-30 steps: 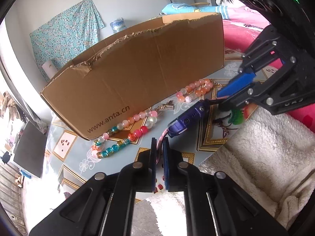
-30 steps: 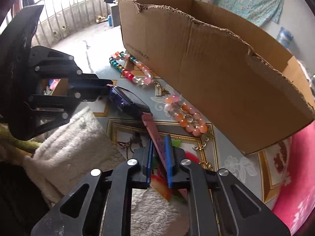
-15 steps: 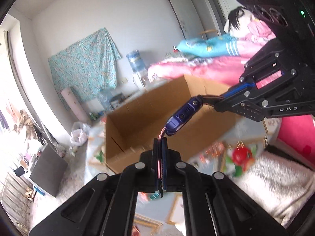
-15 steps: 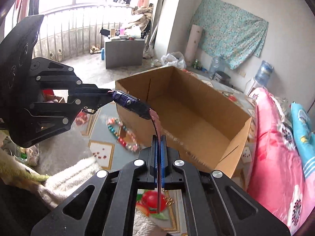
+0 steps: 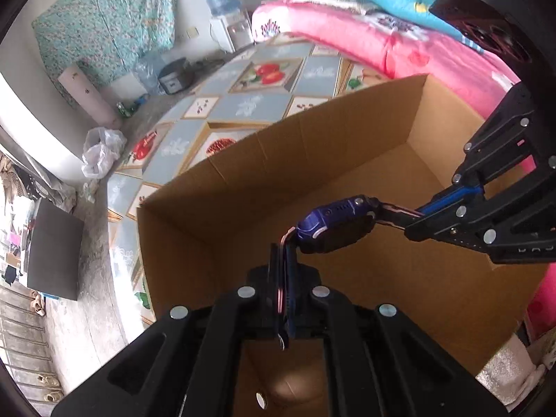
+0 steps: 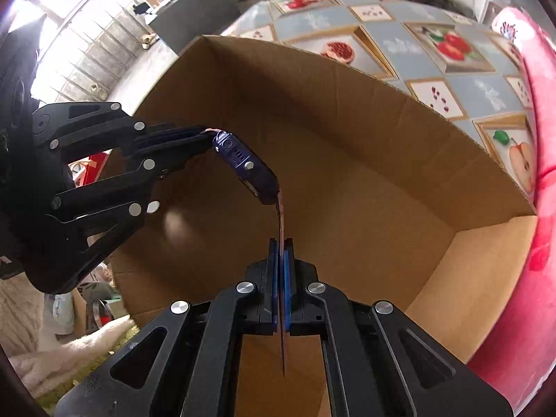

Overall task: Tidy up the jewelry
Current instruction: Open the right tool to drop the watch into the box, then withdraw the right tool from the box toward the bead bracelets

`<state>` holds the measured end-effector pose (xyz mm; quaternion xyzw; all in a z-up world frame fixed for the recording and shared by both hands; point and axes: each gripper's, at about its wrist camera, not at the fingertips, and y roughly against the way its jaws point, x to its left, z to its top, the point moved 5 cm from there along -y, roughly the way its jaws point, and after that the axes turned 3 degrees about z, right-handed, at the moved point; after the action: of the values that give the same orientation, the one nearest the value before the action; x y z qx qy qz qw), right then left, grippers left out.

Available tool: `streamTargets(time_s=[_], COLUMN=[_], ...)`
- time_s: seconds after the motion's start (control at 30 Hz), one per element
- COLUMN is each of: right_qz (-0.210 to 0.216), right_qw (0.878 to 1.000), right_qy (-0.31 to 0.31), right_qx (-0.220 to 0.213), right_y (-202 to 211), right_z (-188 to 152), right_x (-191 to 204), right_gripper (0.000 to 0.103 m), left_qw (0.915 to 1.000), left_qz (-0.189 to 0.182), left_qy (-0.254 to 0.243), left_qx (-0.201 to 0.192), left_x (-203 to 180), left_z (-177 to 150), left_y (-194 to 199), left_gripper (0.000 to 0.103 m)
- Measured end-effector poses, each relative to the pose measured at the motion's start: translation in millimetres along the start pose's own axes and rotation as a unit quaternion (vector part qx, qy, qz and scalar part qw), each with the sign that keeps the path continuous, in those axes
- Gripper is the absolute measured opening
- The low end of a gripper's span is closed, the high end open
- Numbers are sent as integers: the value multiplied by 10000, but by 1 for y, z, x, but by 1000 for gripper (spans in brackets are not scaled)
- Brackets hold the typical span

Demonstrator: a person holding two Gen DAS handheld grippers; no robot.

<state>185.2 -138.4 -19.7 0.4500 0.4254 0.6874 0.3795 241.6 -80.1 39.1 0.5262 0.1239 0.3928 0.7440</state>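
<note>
Holding the watch [image 5: 335, 222] by its strap ends, left gripper [image 5: 283, 278] and right gripper [image 6: 280, 278] both clamped, above the box [image 6: 382, 191] at 12 o'clock, needing release next.

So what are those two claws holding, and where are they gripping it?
A purple watch, over the cardboard box. The left gripper pinches one pink strap end; the right gripper pinches the other.
</note>
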Motion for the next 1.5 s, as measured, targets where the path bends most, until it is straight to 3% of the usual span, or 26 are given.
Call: streamTargets(time_s=[0.07,0.2,0.27,0.37,0.53,0.63,0.7,0.77,0.8,0.87,1.0,1.17,1.33,1.4,1.5], right_qz=[-68,-393,-476,-749,-851,-942,-957,-1039,-1071,-1122,-700,11,537,445,356], right_qw=[9999,9990,9987,9971,9955,9925,9887,9814,9775,9683,9623,9595,9545,9547,9573], right_qy=[-89,-174,-169,1,109,180,134,-10,-102,-381,-1103,-1908,-2118,-2134,-2071], right_qx=[122,121,45,-156,-393,-754,-1150,-1616,-1813,-2200,-2386,-2075,-2027,-2025,-1988], right_y=[-11,-16,-15,-8,6,26,53,80,89,116,121,78,52,48,46], right_z=[8,14,13,8,-7,-19,-40,-65,-61,-79,-114,-144,-143,-140,-137], right_x=[-10,-20,-20,-18,-9,-6,-5,-9,-16,-23,-47,-59,-50,-50,-51], right_gripper=[2,10,16,17,17,17,17,26,37,49,53,53,52,49,43], left_qw=[9996,9982,9979,9988,9965,9929,9896,9868,9848,9812,9692,9425,9156,9073,9122], left_qz=[-46,471,589,435,533,589,636,692,690,543,-21,-1139,-2097,-2228,-2010], left_qy=[95,-35,-26,231,419,635,809,1012,1173,1522,2278,3060,3335,3457,3438], left_qx=[273,371,266,29,-487,-814,-1003,-1061,-1077,-1058,-935,-716,-801,-879,-968], left_x=[3,14,18,24,37,50,60,72,79,89,103,86,51,43,34], left_z=[5,20,25,30,35,28,15,-4,-16,-41,-91,-132,-141,-141,-141], left_y=[-19,-42,-43,-33,-5,19,37,49,54,59,53,24,14,16,24], left_gripper=[8,19,26,34,35,57,64,75,77,80,82,82,82,82,82])
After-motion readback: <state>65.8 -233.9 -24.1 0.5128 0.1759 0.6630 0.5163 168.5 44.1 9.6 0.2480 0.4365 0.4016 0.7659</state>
